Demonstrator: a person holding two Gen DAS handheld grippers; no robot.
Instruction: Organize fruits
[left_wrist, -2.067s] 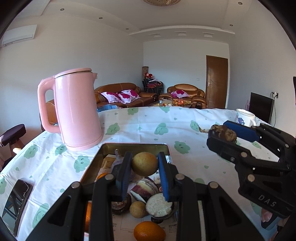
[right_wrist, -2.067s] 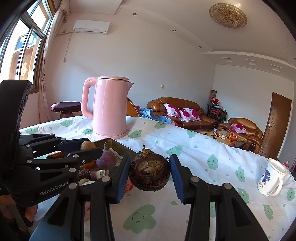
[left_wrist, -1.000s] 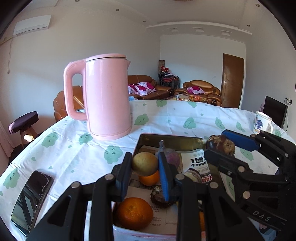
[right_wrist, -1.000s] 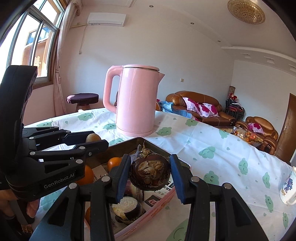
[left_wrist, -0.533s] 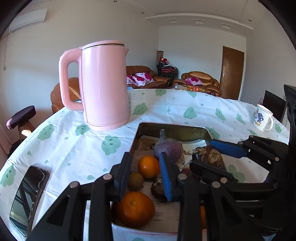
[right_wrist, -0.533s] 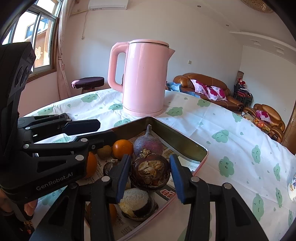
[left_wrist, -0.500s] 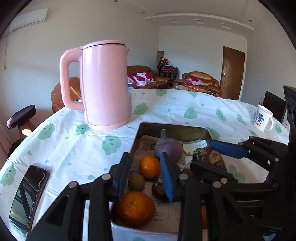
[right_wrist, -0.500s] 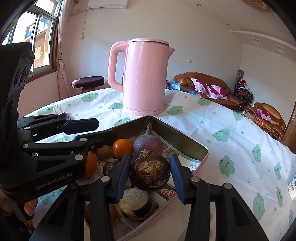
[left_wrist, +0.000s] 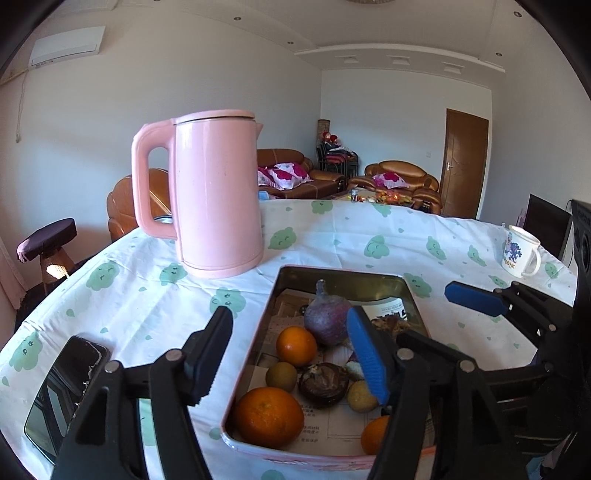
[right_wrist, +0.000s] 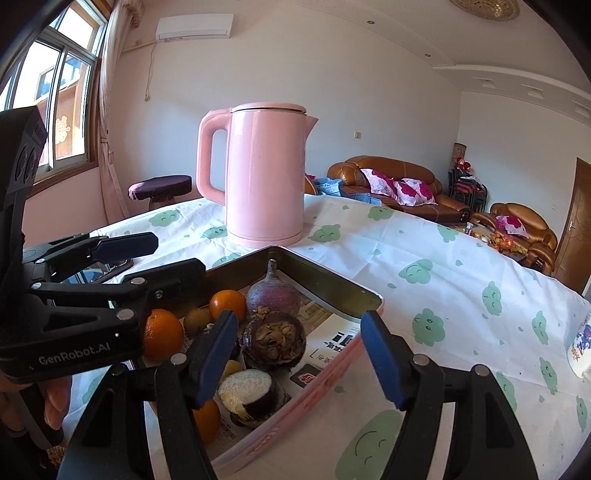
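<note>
phone (left_wrist: 66, 387) left view only | window (right_wrist: 48, 99) right view only

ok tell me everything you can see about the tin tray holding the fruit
The tin tray is rectangular with rounded corners, brassy metal inside and pink outside. It lies flat on the cloud-print tablecloth, just in front of the pink kettle, lined with printed newspaper and holding the fruit.

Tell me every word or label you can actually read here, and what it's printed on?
"GenRobot.AI": on the left gripper, seen from the right wrist view.
Newspaper lining in the tray: large printed characters, not legible.
Mug: blue design with small lettering, too blurred.
</note>
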